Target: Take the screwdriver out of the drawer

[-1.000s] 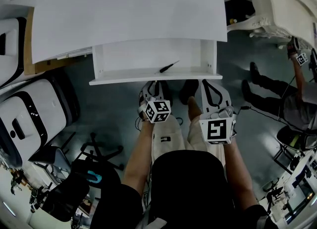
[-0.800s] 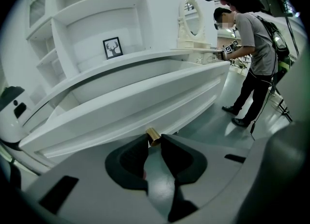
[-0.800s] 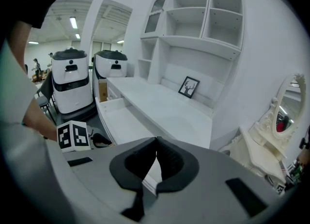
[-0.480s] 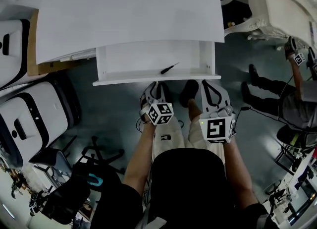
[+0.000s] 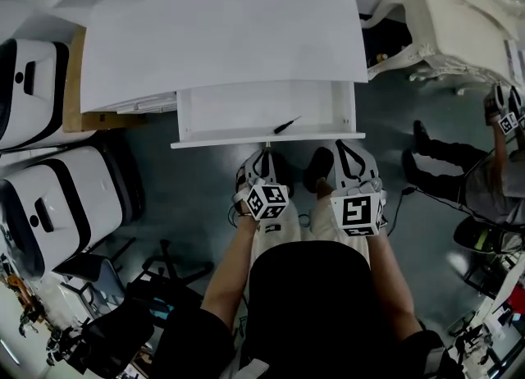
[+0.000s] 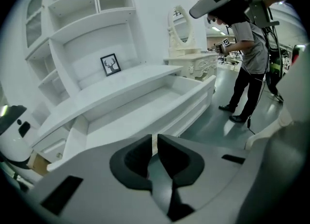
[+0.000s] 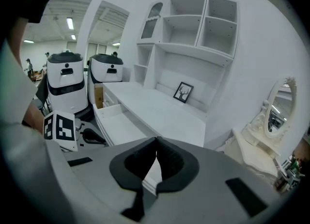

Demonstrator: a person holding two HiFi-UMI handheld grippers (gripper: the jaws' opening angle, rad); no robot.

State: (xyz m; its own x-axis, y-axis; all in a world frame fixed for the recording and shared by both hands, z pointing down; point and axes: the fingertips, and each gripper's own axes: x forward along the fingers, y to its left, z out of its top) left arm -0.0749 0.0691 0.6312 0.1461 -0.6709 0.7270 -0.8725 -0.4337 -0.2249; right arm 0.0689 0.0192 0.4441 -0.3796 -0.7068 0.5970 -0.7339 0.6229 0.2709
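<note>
The white desk's drawer (image 5: 238,111) stands pulled open. A black-handled screwdriver (image 5: 286,125) lies inside it, close to the front wall and right of the middle. My left gripper (image 5: 262,156) hovers just in front of the drawer's front panel, left of the screwdriver. Its jaws are closing, with a thin gap and nothing between them (image 6: 155,140). My right gripper (image 5: 350,152) is shut and empty, in front of the drawer's right end (image 7: 156,143). Neither gripper view shows the screwdriver.
Two white, black-trimmed machines (image 5: 49,197) stand left of the desk. An ornate white dressing table (image 5: 467,16) is at the right, and a person (image 5: 492,172) stands beyond it. A black chair base (image 5: 164,262) sits on the floor at lower left. A small framed picture (image 6: 111,64) leans on the desk's back.
Both grippers have lifted a little, and the left one has come slightly back from the drawer front. The left jaws have narrowed. The screwdriver has stayed where it was.
</note>
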